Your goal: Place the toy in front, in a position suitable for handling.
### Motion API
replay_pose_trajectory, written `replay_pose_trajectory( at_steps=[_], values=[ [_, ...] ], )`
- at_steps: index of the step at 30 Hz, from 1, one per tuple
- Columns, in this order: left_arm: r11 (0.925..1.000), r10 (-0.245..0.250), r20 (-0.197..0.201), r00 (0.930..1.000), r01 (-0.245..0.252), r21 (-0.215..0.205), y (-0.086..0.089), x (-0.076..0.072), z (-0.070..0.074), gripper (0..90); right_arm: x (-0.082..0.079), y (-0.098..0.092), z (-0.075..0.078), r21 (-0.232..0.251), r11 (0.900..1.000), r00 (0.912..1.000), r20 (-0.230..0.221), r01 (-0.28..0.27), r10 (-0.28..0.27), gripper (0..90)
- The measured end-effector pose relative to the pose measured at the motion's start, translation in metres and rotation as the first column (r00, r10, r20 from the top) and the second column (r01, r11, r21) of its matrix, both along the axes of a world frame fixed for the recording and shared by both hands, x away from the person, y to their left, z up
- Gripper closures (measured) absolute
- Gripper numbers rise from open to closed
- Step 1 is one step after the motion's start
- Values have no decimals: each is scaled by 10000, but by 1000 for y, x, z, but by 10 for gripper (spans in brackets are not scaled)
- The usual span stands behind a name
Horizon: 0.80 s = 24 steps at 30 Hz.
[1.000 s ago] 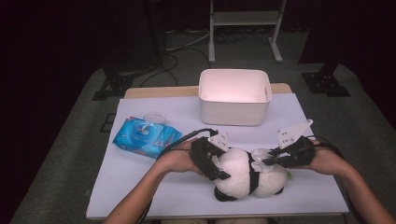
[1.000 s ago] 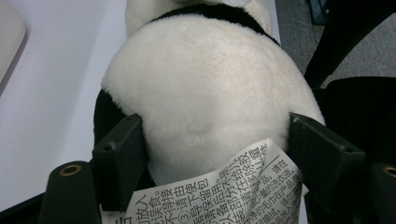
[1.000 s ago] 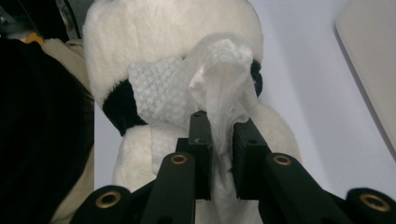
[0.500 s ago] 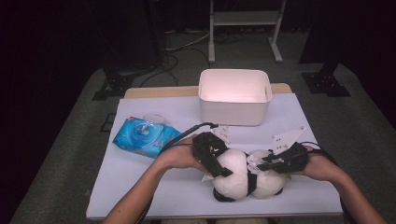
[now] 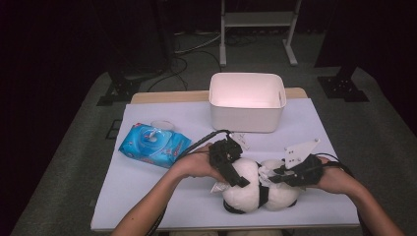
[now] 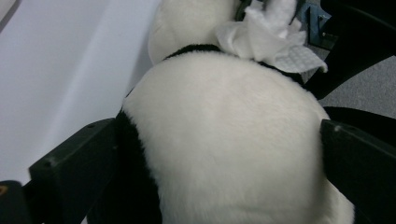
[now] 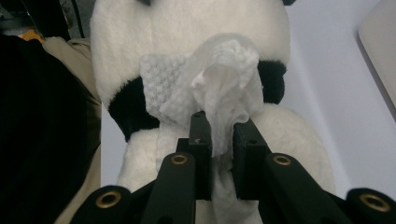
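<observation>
Right gripper [image 7: 219, 140] clamped on wipe [image 7: 219, 88], pressed against panda [image 5: 255, 189] at table's [image 5: 162, 196] near edge. Left gripper [image 5: 230, 164] jaws just opened wide — straddling the panda, grip unclear.

A white tub [image 5: 247, 101] stands at the far side of the surface [image 5: 147, 191], and a blue wipes pack [image 5: 153, 145] lies well apart at the left.
</observation>
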State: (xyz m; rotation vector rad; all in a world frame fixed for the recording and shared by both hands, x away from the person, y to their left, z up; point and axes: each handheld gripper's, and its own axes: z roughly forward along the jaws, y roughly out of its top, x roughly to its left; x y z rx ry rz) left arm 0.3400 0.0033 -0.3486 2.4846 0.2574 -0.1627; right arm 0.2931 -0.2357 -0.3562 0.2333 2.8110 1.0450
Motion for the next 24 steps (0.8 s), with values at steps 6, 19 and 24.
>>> replay_pose_trajectory(
  at_steps=[6,19,24],
  values=[
    [9992,-329,-282,9991,334,197,-6,4,-6,0,0,4,0,-103,9999,10000,-12,-91,91,793],
    [9920,-1235,-195,9922,1239,225,-11,15,3,185,5,-6,5,460,9989,9996,292,-38,25,790],
    [9820,-1743,249,9844,1719,787,-16,18,14,202,9,-9,8,779,9969,9993,351,62,-90,789]
  ],
)
